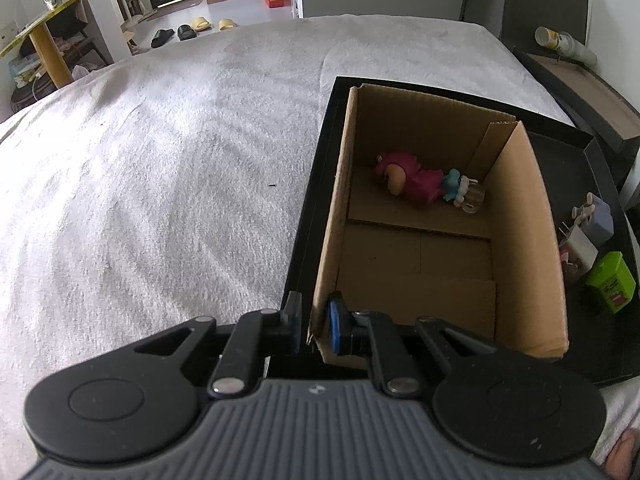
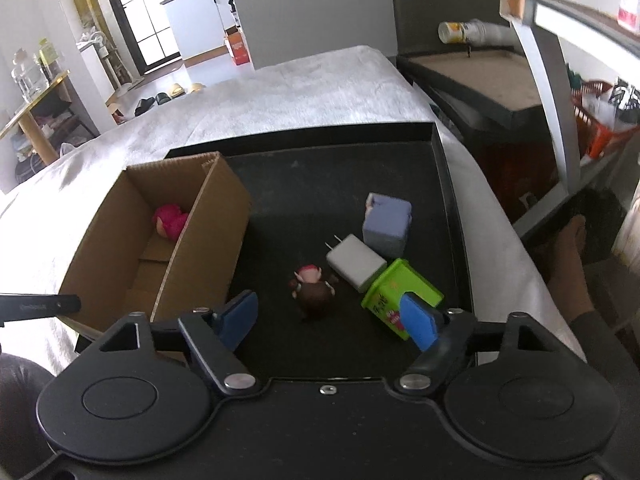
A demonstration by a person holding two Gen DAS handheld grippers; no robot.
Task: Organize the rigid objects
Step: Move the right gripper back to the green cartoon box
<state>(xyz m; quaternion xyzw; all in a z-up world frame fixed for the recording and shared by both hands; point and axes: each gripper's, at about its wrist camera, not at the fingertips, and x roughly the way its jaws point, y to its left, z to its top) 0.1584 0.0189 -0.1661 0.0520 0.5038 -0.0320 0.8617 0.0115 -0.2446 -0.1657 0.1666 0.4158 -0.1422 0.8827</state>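
Note:
A brown cardboard box [image 1: 520,220] stands open in a black tray [image 1: 316,184] on the bed. Inside it lie a pink toy [image 1: 412,178] and a small blue-and-white figure [image 1: 460,190]. My left gripper [image 1: 315,322] is shut on the box's near left wall corner. In the right wrist view, my right gripper [image 2: 328,318] hangs open over the tray [image 2: 320,184], its fingers either side of a small pink-headed figurine [image 2: 314,290] without touching it. Beside it lie a white charger [image 2: 356,262], a green box [image 2: 396,292] and a lilac box [image 2: 388,224].
The tray rests on a white fleecy bed cover [image 1: 160,160]. A dark side shelf [image 2: 480,68] with stacked paper cups [image 2: 472,32] stands beyond the bed on the right. A person's foot [image 2: 568,248] is on the right, near an orange basket [image 2: 596,132].

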